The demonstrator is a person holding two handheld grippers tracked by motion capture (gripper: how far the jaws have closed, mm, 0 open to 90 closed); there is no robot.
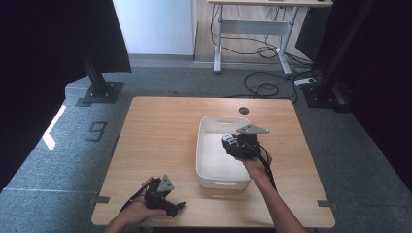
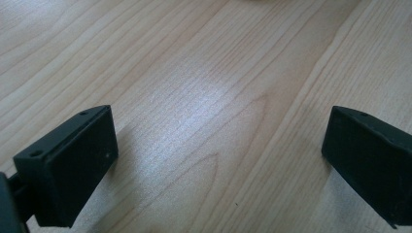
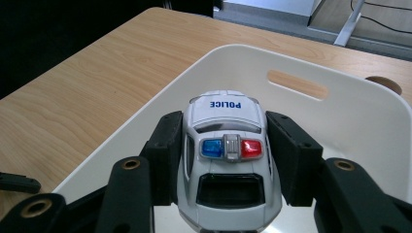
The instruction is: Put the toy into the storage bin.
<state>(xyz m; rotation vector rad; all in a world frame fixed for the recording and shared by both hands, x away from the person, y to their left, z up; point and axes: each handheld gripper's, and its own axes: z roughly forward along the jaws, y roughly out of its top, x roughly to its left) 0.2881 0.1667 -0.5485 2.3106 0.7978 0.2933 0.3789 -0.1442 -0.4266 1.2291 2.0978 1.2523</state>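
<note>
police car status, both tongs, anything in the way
Right tongs shut on police car, over white bin. Left tongs open over bare table. Nothing in the way.

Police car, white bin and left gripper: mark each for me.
police car (image 3: 227, 145), right gripper view, on its light bar.
white bin (image 1: 224, 119), high view, on its far wall.
left gripper (image 1: 178, 206), high view, between its fingertips.

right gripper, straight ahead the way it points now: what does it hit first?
Probably the bin's far wall, the one with the handle slot. The right gripper, shut on the toy police car, aims across the bin toward it, so the car's nose would touch first. Depth is unclear; if angled lower, it meets the bin floor.
</note>
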